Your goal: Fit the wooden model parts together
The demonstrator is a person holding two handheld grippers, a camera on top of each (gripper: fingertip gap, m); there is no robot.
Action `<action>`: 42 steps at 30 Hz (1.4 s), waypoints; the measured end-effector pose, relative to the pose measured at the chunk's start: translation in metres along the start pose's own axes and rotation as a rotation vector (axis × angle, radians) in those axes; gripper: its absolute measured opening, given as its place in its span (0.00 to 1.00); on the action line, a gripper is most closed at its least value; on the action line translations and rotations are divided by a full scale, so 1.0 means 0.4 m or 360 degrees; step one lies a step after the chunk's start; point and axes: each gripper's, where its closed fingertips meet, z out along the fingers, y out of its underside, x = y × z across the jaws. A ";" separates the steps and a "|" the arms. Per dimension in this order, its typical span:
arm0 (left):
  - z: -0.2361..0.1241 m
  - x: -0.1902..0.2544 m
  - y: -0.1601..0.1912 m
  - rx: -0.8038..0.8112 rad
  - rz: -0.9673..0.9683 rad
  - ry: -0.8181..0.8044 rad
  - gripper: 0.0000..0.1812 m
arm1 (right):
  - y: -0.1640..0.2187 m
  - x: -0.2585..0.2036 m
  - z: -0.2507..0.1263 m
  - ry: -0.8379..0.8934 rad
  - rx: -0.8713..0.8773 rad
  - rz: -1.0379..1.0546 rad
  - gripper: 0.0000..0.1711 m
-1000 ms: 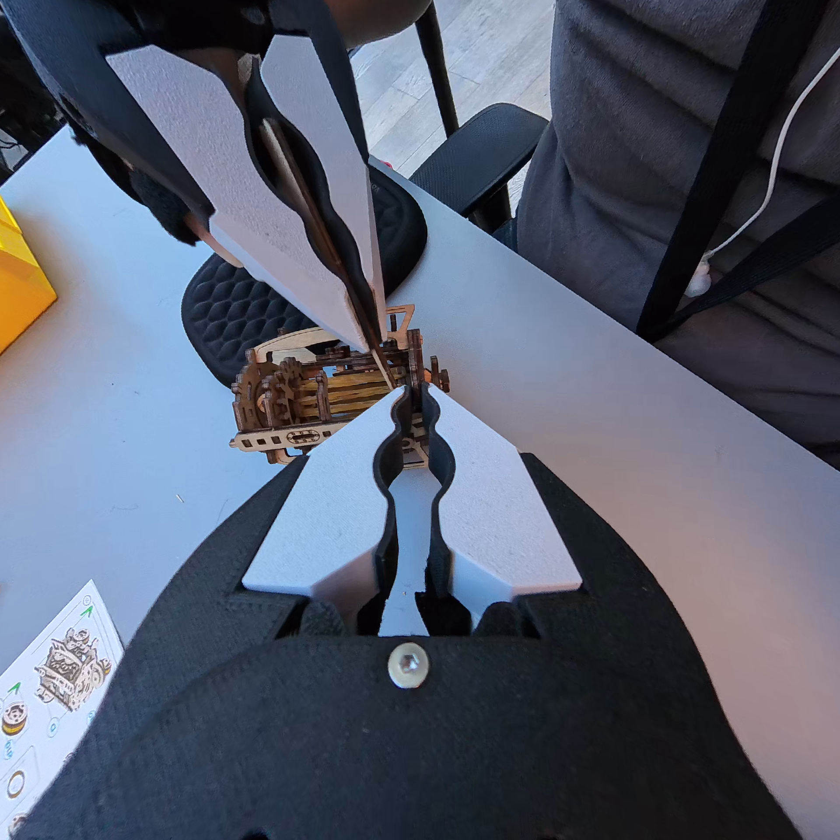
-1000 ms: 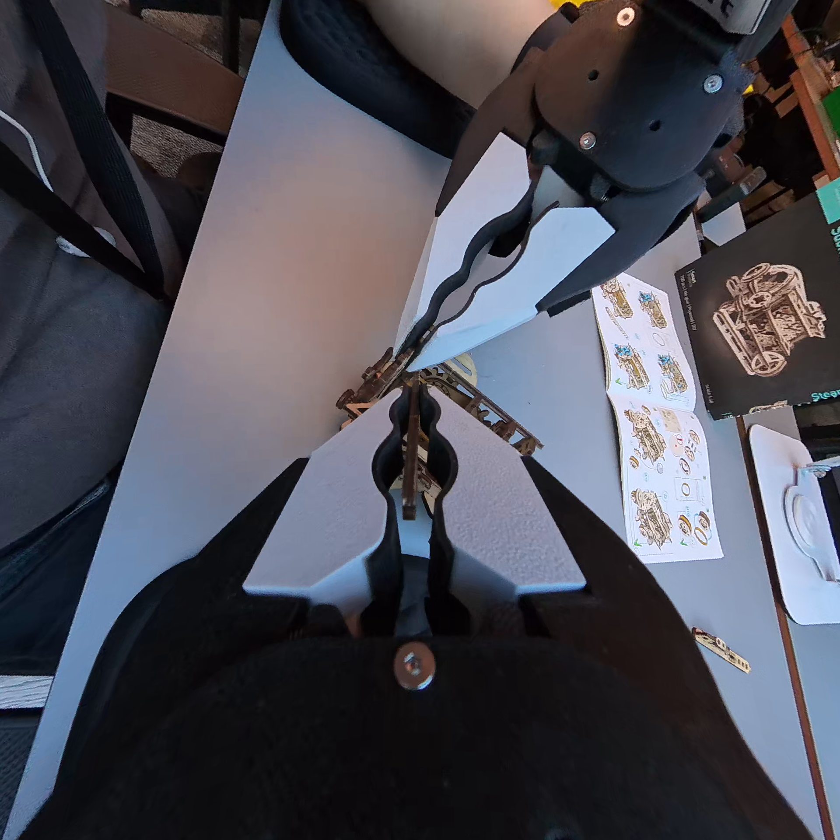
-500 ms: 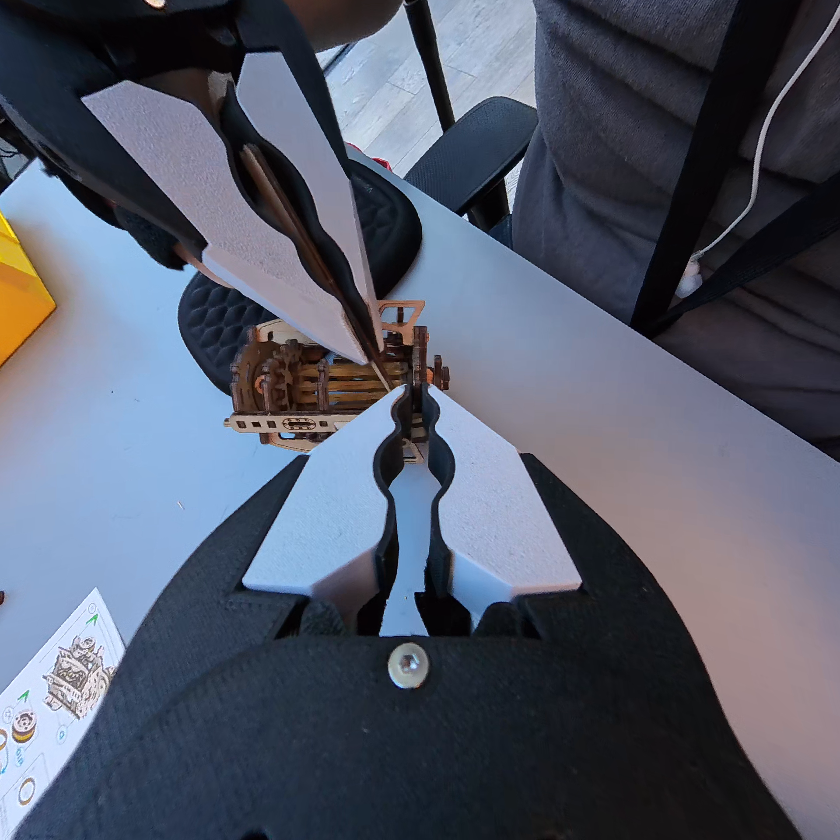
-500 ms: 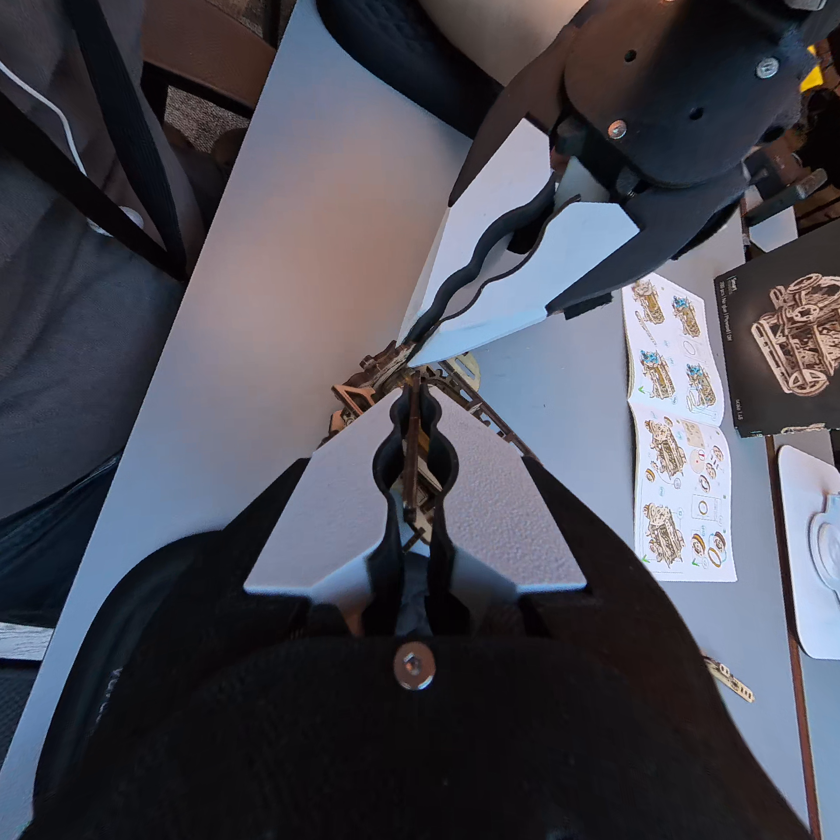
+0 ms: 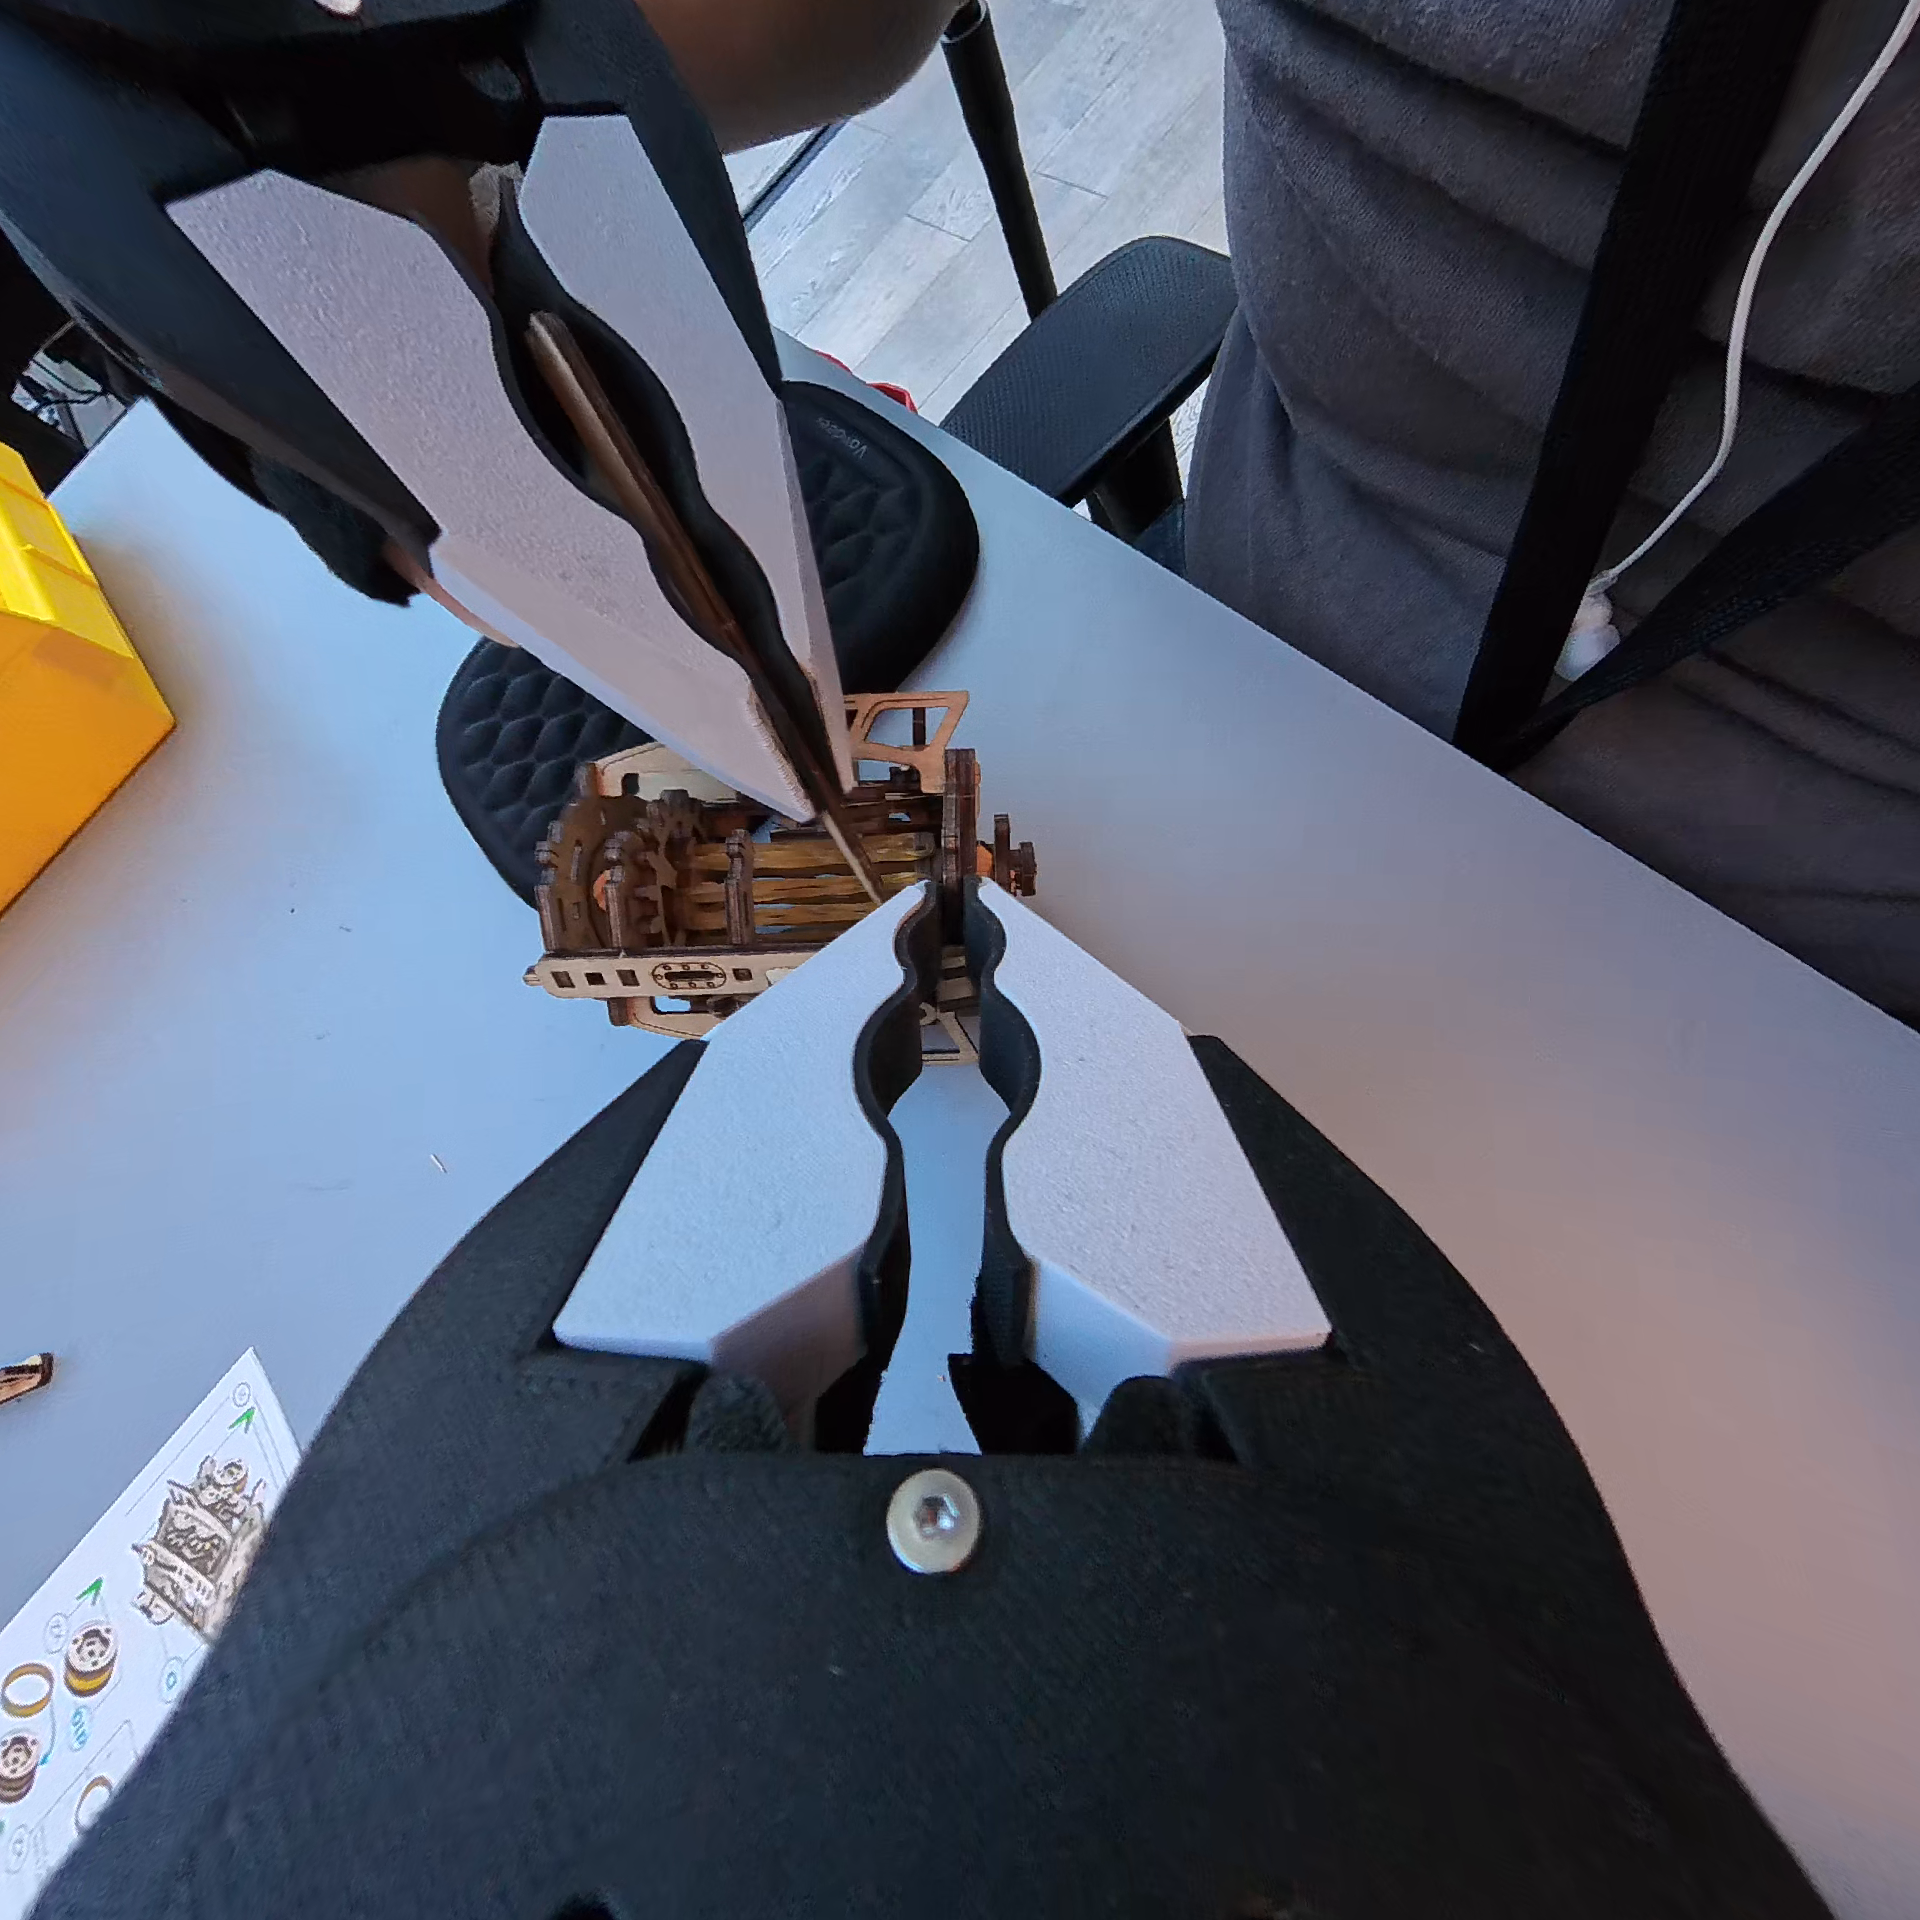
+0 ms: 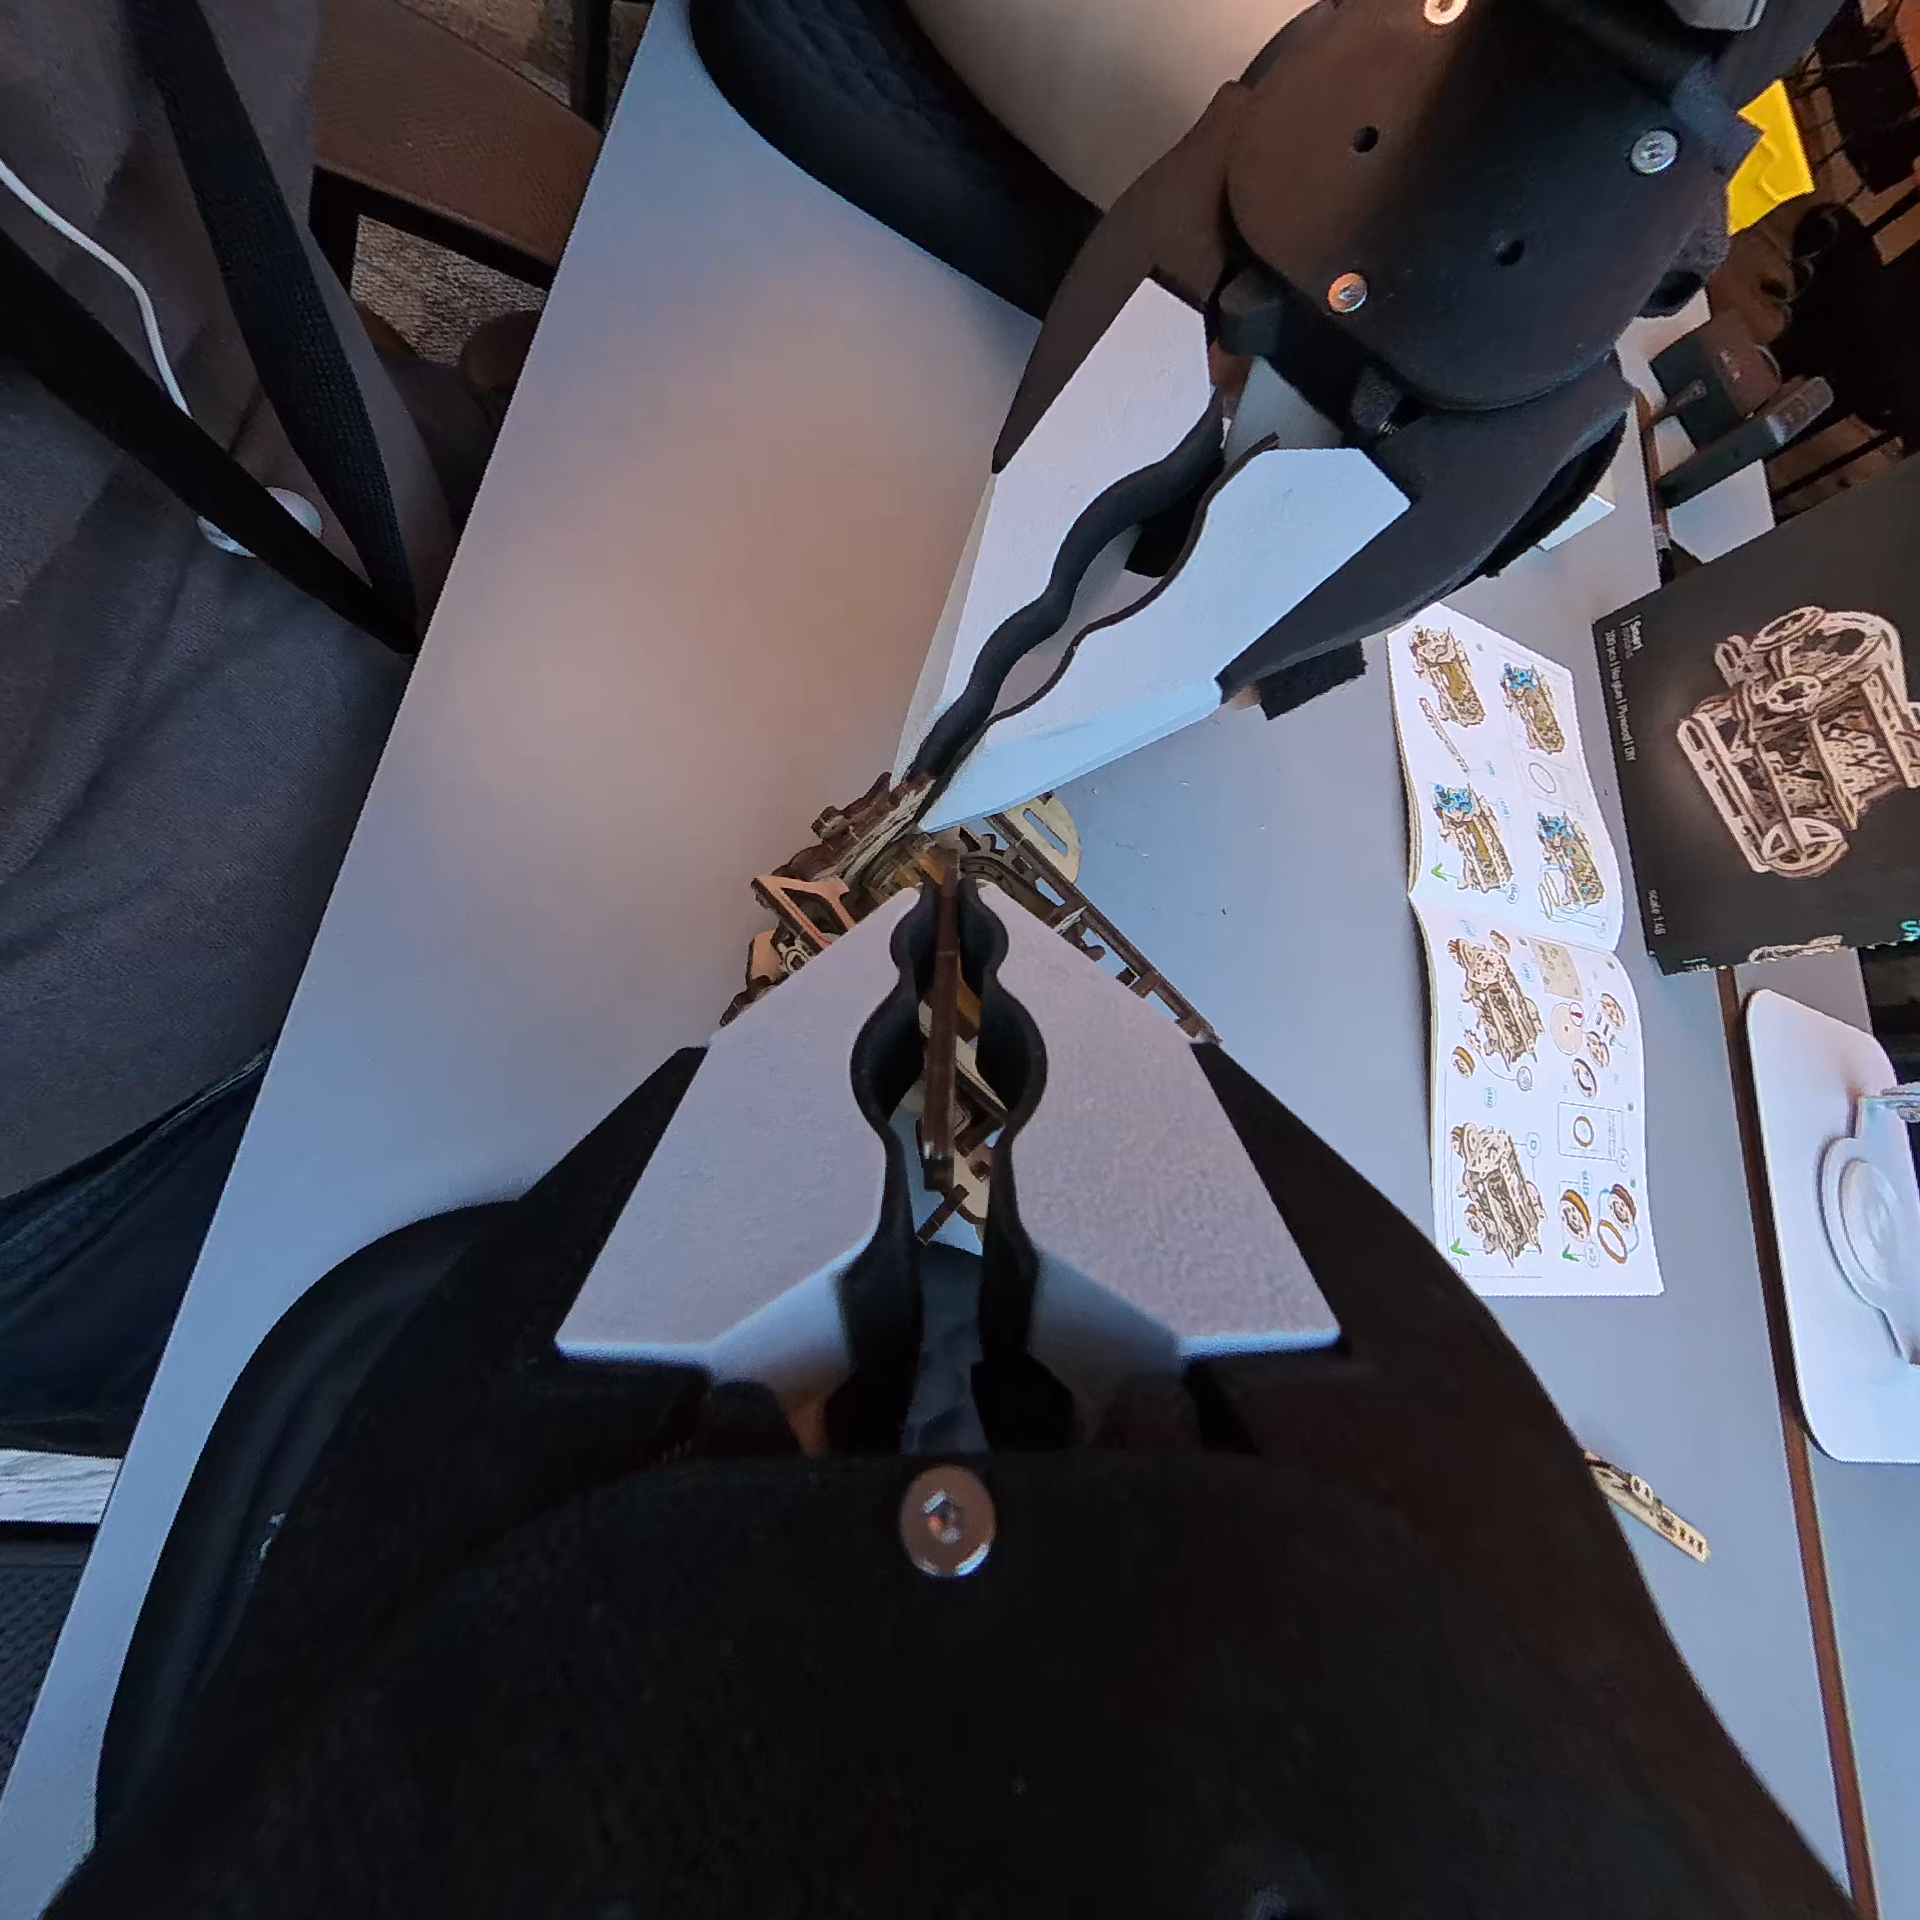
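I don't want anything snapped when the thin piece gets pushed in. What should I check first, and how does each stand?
1. Left gripper clamped on the wooden model: ok.
2. Right gripper shut on the flat wooden part: ok.
3. Part's tip reaching the model: ok.
4. Part lined up with its slot: cannot tell, the fingers hide the joint.
5. Model's base flat on the table: cannot tell.
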 end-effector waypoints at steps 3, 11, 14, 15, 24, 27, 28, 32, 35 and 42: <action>0.002 -0.007 -0.003 0.0015 -0.0005 -0.0035 0.02 | 0.003 0.003 -0.006 0.0019 0.0020 0.0041 0.01; -0.010 -0.024 -0.019 0.0115 -0.0116 -0.0082 0.14 | 0.008 0.003 -0.018 0.0061 0.0069 0.0108 0.01; -0.025 -0.035 -0.033 0.0189 -0.0153 -0.0121 0.16 | 0.012 0.005 -0.022 0.0069 0.0086 0.0138 0.01; -0.032 -0.038 -0.038 0.0219 -0.0168 -0.0138 0.16 | 0.014 0.007 -0.022 0.0072 0.0090 0.0147 0.01; -0.070 -0.085 -0.051 0.0503 -0.0457 -0.0263 0.25 | 0.026 0.021 -0.059 0.0092 0.0183 0.0285 0.01; -0.059 -0.079 -0.049 0.0553 -0.0515 -0.0292 0.24 | 0.023 0.017 -0.069 0.0002 0.0278 0.0392 0.01; -0.053 -0.078 -0.044 0.0545 -0.0511 -0.0318 0.23 | 0.018 0.016 -0.070 -0.0019 0.0311 0.0406 0.01; -0.029 -0.069 -0.039 0.0517 -0.0463 -0.0338 0.21 | 0.012 0.009 -0.066 -0.0078 0.0336 0.0402 0.01; -0.019 -0.071 -0.038 0.0517 -0.0467 -0.0309 0.19 | 0.014 -0.003 -0.056 -0.0147 0.0322 0.0386 0.01; 0.002 -0.061 -0.022 0.0472 -0.0456 -0.0262 0.13 | 0.022 -0.004 -0.047 -0.0169 0.0312 0.0368 0.01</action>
